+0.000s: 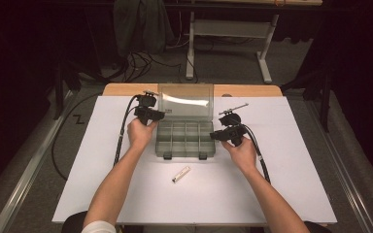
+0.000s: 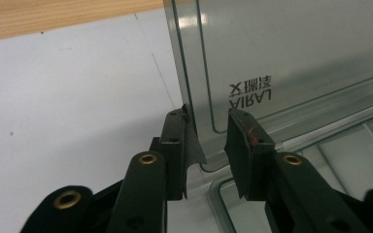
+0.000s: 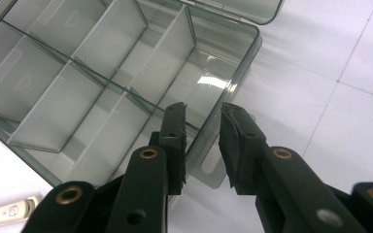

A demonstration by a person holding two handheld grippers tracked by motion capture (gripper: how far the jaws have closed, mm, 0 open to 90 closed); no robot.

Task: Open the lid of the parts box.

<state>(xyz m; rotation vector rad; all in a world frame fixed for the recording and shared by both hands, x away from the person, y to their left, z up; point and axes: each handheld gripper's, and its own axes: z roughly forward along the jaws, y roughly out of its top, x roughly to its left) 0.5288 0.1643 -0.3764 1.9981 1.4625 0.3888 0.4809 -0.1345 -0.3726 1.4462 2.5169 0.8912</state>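
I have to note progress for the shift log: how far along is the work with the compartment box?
Done: the compartment box stands open, lid upright. In hand: the left gripper straddles the lid's edge, the right gripper straddles the box's side wall; neither visibly clamps. Left: every visible compartment is empty, and the small white tube lies on the table in front.

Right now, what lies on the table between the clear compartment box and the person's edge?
In the high view, one small white tube-like item lies on the white sheet in front of the compartment box; the rest is bare.
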